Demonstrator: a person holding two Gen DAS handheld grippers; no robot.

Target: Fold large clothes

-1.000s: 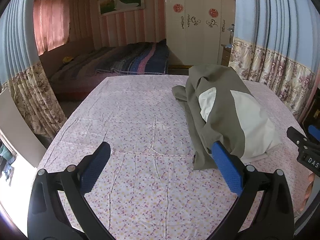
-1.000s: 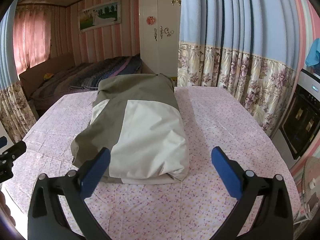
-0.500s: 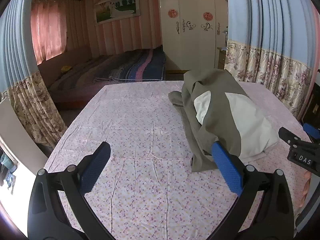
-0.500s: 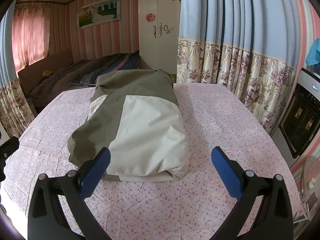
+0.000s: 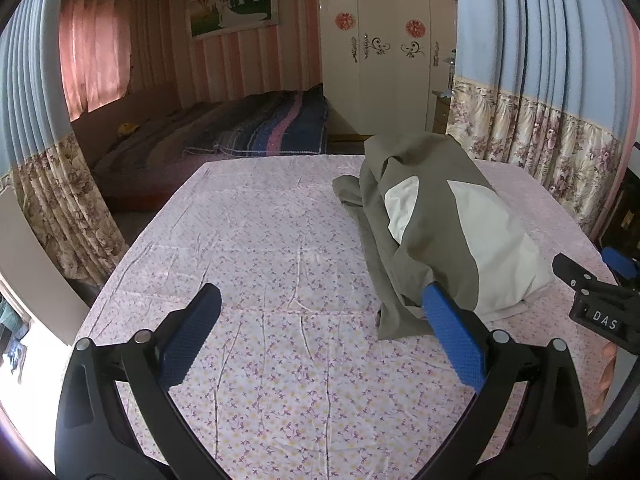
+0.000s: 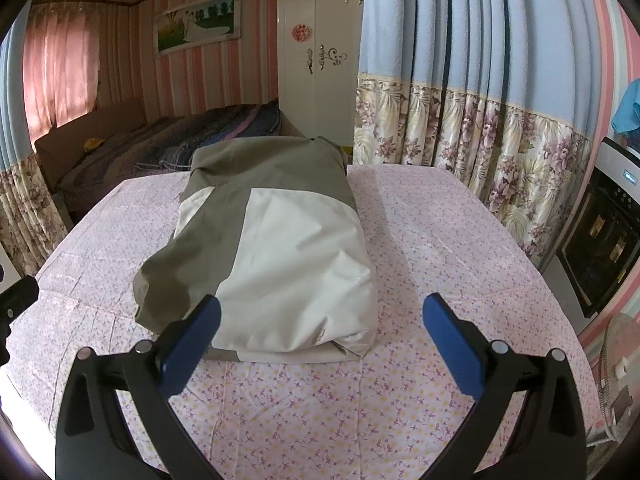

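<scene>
An olive and cream garment (image 6: pixel 276 240) lies folded into a thick oblong bundle on the pink floral tablecloth (image 6: pixel 420 240). In the left wrist view the garment (image 5: pixel 440 224) sits right of centre, with a loose olive edge trailing toward me. My left gripper (image 5: pixel 320 332) is open and empty, held above the cloth just left of the bundle's near end. My right gripper (image 6: pixel 320 332) is open and empty, just in front of the bundle's near end. It also shows at the right edge of the left wrist view (image 5: pixel 592 292).
The table's left edge (image 5: pixel 132 248) and far edge border a low bed with a striped blanket (image 5: pixel 260 132). Floral curtains (image 6: pixel 480 152) hang close behind the table at right. An oven (image 6: pixel 604 240) and a white wardrobe (image 6: pixel 320 60) stand beyond.
Both grippers have drawn back slightly from the garment and stayed open. The garment has not moved.
</scene>
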